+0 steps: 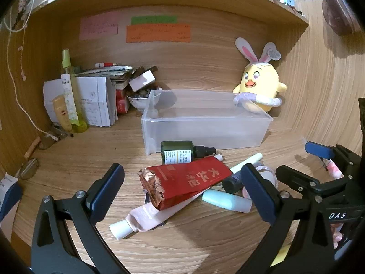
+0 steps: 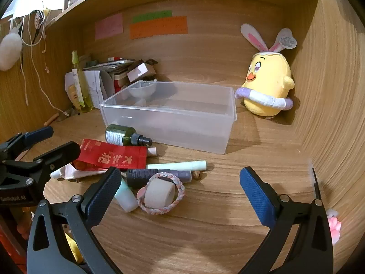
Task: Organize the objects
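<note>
A clear plastic bin [image 1: 205, 125] [image 2: 173, 118] stands empty on the wooden desk. In front of it lies a pile: a green spray bottle [image 1: 180, 151] [image 2: 124, 135], a red foil packet [image 1: 187, 180] [image 2: 111, 156], a pink tube [image 1: 146, 219] [image 2: 68, 172], a pale mint tube [image 1: 228, 202] [image 2: 125, 197], a white-mint stick [image 2: 178, 166], a dark tube [image 2: 146, 175] and a tape roll inside a braided hair tie [image 2: 159, 194]. My left gripper [image 1: 182, 196] is open, its fingers either side of the red packet. My right gripper [image 2: 180, 194] is open above the tape roll.
A yellow plush chick [image 1: 260, 86] [image 2: 267, 84] sits at the back right. Papers, bottles and a bowl [image 1: 141, 100] crowd the back left corner. Sticky notes [image 1: 157, 33] hang on the back wall. Wooden walls close the left and right sides.
</note>
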The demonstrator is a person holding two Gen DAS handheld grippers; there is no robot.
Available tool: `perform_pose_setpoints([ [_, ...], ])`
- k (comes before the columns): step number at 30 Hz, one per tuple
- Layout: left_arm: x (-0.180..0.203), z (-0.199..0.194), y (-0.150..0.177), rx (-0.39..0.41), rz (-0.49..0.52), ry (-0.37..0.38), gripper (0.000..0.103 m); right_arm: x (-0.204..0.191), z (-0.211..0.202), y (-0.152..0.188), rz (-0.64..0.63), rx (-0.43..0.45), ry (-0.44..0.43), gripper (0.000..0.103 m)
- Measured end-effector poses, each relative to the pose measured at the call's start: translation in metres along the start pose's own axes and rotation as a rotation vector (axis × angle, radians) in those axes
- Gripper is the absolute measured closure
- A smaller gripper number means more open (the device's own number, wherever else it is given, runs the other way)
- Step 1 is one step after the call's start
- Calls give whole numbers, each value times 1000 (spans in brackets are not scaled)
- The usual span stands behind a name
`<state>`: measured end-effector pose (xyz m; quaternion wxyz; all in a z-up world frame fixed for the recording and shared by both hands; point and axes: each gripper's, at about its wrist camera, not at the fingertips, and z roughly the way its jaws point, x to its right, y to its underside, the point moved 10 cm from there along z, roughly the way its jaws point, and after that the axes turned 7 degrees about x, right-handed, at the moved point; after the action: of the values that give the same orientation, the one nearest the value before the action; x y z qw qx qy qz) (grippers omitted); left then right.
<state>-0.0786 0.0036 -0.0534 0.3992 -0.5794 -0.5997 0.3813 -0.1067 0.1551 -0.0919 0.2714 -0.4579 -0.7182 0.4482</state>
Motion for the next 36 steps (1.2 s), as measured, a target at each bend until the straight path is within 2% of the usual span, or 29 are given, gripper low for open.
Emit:
perform_pose_setpoints([
  [36, 5, -7, -1, 11, 9, 26, 0, -1, -4, 0, 8, -4, -15, 0],
])
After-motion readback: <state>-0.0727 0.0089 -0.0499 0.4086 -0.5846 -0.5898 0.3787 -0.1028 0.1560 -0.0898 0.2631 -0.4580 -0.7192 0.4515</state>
